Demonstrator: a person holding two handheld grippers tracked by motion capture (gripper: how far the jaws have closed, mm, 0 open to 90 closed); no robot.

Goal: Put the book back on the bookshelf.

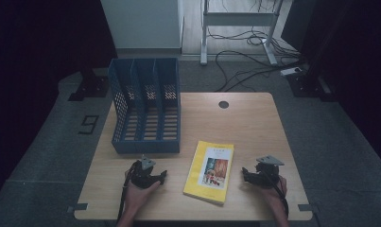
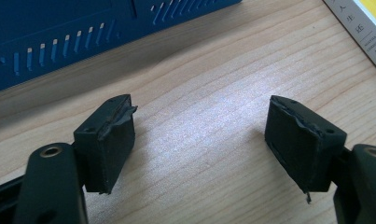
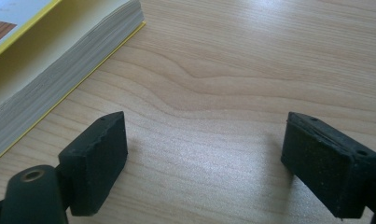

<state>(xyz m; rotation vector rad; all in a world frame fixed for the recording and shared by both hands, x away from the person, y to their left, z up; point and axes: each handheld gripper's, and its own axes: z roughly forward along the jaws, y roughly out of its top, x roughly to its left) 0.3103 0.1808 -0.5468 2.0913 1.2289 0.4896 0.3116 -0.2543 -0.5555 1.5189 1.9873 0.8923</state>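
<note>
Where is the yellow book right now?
In the high view, the yellow book lies flat on the table near its front edge, between the left gripper and right gripper, just right of the blue file rack.

A yellow book (image 1: 210, 171) and a blue perforated file rack (image 1: 146, 106) sit on a pale wood-grain table (image 1: 245, 123).

Grey speckled floor (image 1: 46, 137), dim at edges. White cabinet (image 1: 141, 23) at back. Metal desk frame (image 1: 238, 28) beyond; black cables (image 1: 245, 64) loose on floor. Wooden table (image 1: 249, 127) lit.
</note>
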